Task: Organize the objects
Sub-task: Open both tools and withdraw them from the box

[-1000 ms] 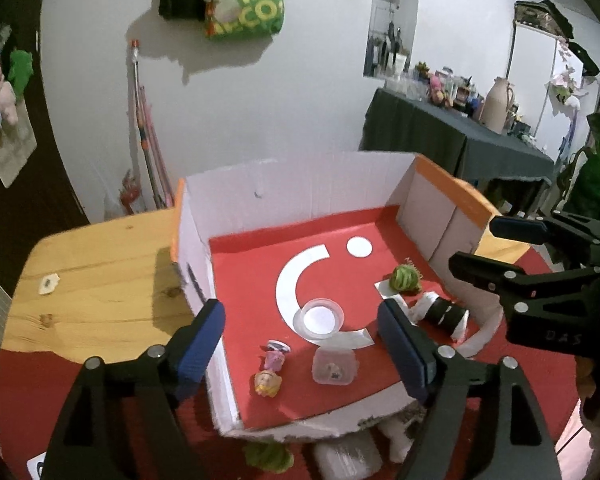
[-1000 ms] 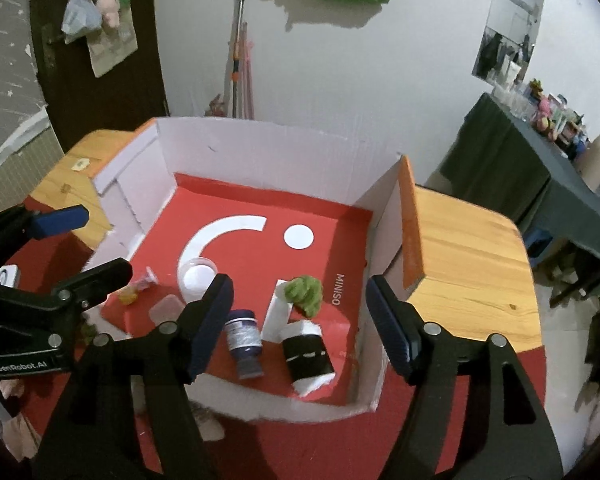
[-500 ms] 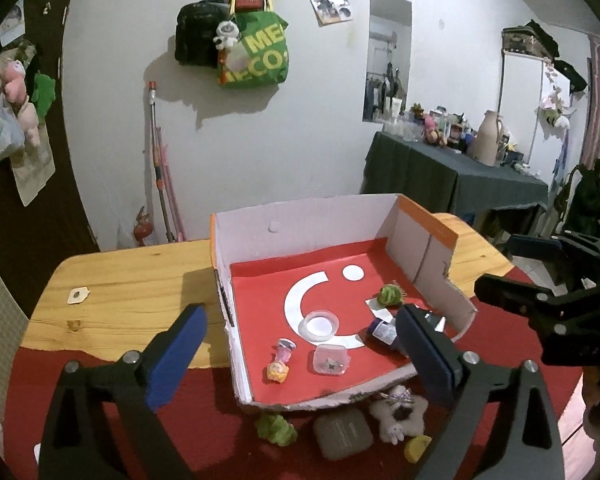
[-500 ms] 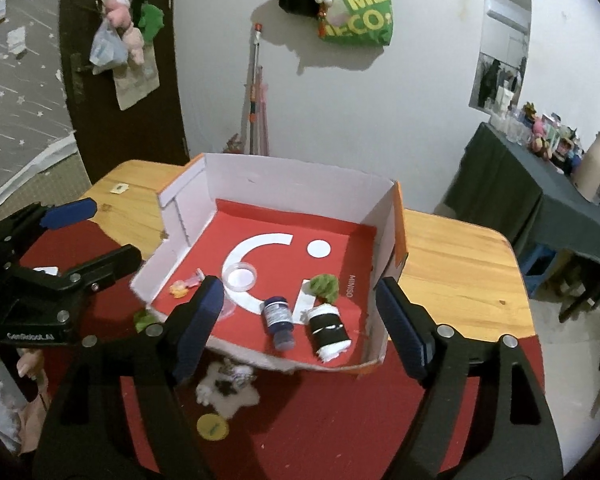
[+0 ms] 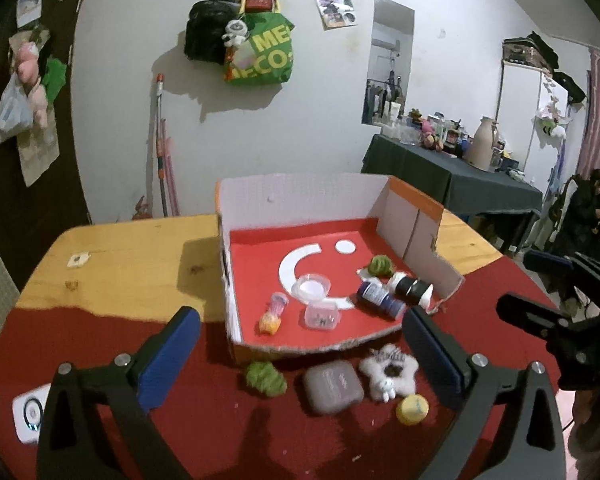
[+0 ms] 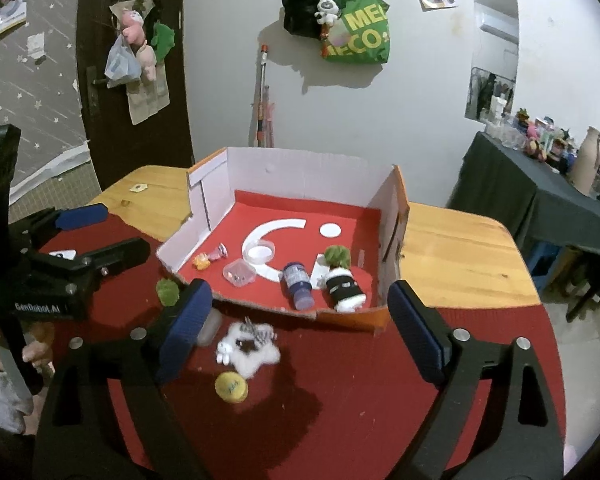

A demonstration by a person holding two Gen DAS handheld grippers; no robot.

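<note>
The open-fronted cardboard box (image 5: 300, 188) with a red floor holds a blue bottle (image 5: 378, 298), a black-and-white roll (image 5: 412, 289), a green fuzzy ball (image 5: 380, 266), a clear lid (image 5: 310, 286), a clear case (image 5: 321, 316) and a small toy (image 5: 272, 316). On the red cloth in front lie another green ball (image 5: 265, 378), a grey case (image 5: 332, 386), a white fluffy star (image 6: 252, 346) and a yellow disc (image 6: 231, 387). My left gripper (image 5: 298, 320) and right gripper (image 6: 300, 288) hover before the box, jaws opening, nothing between them.
A white device (image 5: 30, 412) lies on the red cloth (image 6: 340, 400) at the near left. Bare wooden tabletop (image 5: 132, 256) flanks the box on both sides. A hand (image 6: 32, 352) shows under the left gripper. A dark cluttered table (image 5: 460, 184) stands at the back right.
Both grippers have drawn back from the box and their jaws have spread wider. The loose things in front of the box have come into view.
</note>
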